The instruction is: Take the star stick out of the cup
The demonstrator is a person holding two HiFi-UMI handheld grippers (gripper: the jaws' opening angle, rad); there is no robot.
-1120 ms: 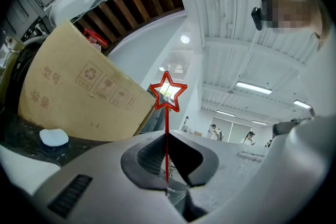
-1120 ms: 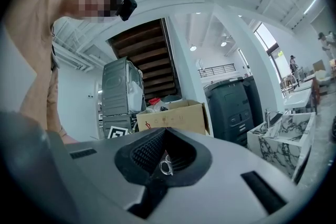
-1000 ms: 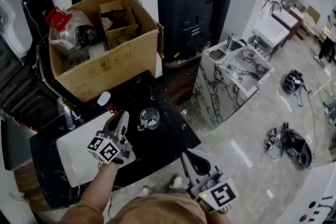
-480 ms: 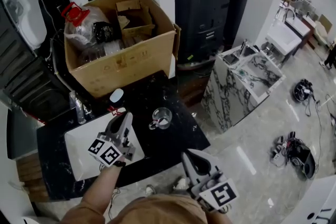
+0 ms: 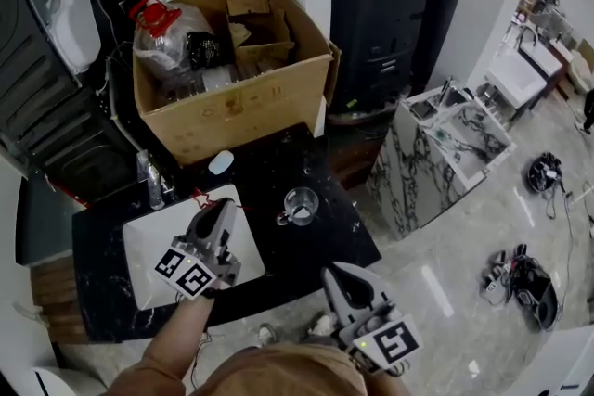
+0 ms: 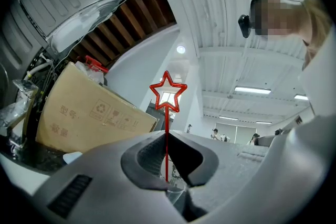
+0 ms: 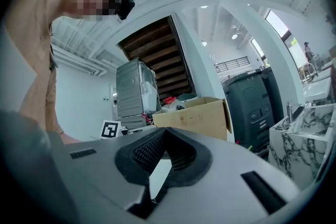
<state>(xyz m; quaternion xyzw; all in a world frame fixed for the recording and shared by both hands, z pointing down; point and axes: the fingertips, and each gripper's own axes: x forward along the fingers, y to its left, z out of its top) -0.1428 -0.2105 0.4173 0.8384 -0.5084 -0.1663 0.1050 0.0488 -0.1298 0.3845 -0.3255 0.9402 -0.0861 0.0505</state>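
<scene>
Fingers (image 6: pixel 148 153) of the left gripper (image 5: pixel 223 205) pinch the star stick (image 6: pixel 167 97), which stands upright and clear of the cup (image 5: pixel 301 205). The cup sits on the counter (image 5: pixel 334 241) to the right, and the gap to it has widened over the last second, so the extraction looks done. The right gripper (image 7: pixel 165 130), nearer, is closed and empty. The fingers hide the stick's lower end.

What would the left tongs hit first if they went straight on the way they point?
Probably the right corner of the box, though depth is unclear. The left tongs, shut on the star stick, aim just beside it and might pass toward the white wall.
</scene>
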